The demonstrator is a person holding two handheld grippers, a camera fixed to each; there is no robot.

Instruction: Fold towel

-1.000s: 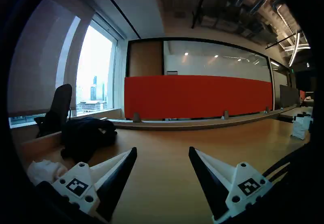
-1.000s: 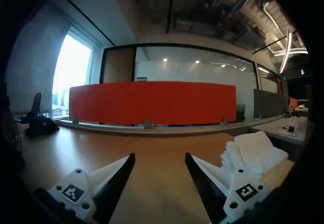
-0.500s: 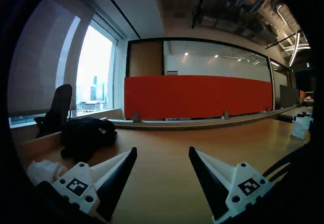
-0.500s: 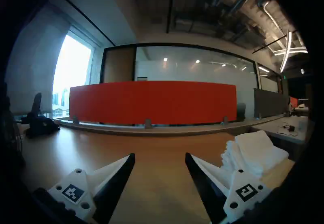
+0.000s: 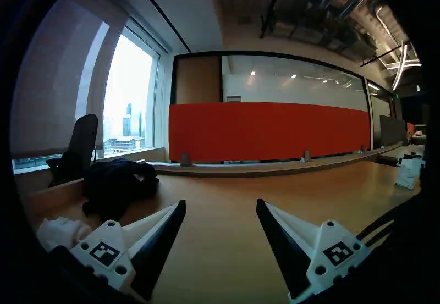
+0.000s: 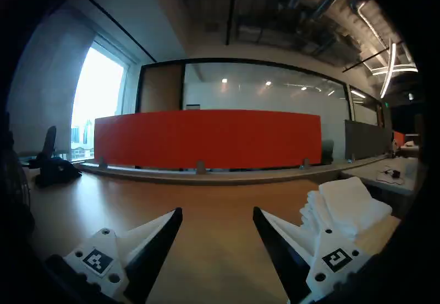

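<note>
**No towel in the jaws yet**

We are holding the left gripper [image 5: 220,202] and right gripper [image 6: 217,209] low over the wooden table [image 5: 220,260], both with jaws spread and gripping nothing. A stack of folded white towels [image 6: 344,208] is lying beside the right gripper (finished work, we judge). A crumpled white cloth [image 5: 59,231] beside the left gripper is likely awaiting folding.

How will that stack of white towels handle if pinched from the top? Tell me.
The white towels look soft, with rounded folds: probably floppy and light. A top pinch would likely lift one layer, draping. Pushed, the stack may shear across the smooth table.
</note>
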